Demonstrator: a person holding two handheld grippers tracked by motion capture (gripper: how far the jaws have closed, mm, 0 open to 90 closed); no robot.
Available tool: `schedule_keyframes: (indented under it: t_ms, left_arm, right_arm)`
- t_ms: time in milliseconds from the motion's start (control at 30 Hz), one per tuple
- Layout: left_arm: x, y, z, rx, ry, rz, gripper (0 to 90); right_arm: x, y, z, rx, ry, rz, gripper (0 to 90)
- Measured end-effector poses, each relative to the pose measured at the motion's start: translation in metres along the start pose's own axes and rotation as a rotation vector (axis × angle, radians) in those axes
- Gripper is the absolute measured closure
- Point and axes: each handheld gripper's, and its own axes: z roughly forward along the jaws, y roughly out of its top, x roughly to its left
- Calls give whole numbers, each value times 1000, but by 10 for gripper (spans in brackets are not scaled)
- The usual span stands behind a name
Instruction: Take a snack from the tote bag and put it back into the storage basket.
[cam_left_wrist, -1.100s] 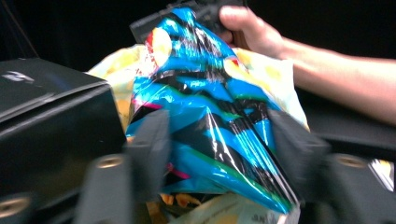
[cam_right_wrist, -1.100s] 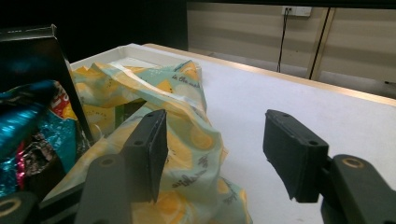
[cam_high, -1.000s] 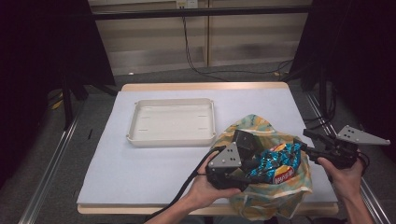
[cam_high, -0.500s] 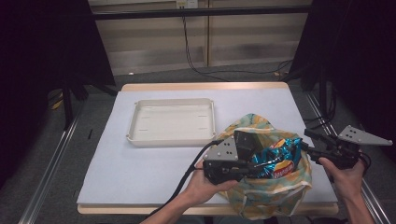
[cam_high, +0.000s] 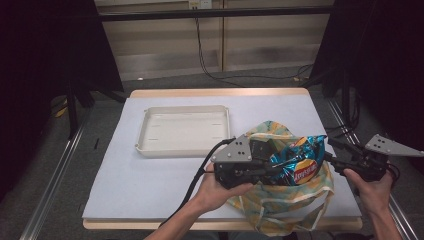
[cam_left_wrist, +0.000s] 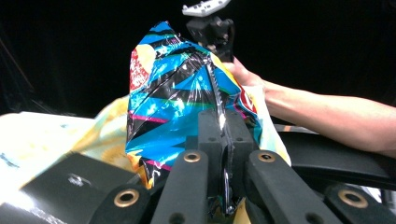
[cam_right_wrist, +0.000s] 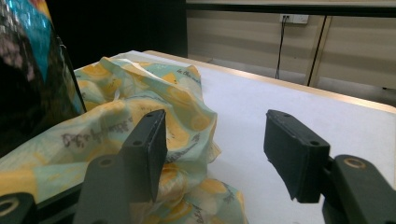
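My left gripper (cam_left_wrist: 223, 135) pinches only the chip bag's (cam_left_wrist: 177, 93) thin seam, half out of the tote (cam_high: 280, 210) just beneath, so it may slip back while my right gripper (cam_right_wrist: 212, 154) hangs wide open beside the cloth.

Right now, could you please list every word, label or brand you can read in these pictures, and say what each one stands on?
Chip bag, held in the left tongs: a red logo with pale lettering, too blurred to read.
Yellow printed cloth bag: dark lines of lettering along the fabric, too blurred and creased to read.
White tray: no text.
Nothing else carries legible text.
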Motion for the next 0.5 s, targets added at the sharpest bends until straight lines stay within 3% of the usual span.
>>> schedule_keyframes:
  t_ms: [33, 200, 333, 500]
  left_arm:
    - [0, 1, 0, -17, -5, -6, 882]
    - [-1, 13, -1, 3, 5, 34, 883]
    - [5, 24, -6, -40, 9, 25, 883]
    - [8, 37, -13, -52, 18, 36, 883]
  right_arm:
    - [0, 0, -1, 0, 5, -2, 391]
    - [0, 1, -2, -8, 2, 6, 389]
    - [-1, 2, -3, -8, 1, -2, 387]
    - [-1, 2, -4, -19, 2, 1, 385]
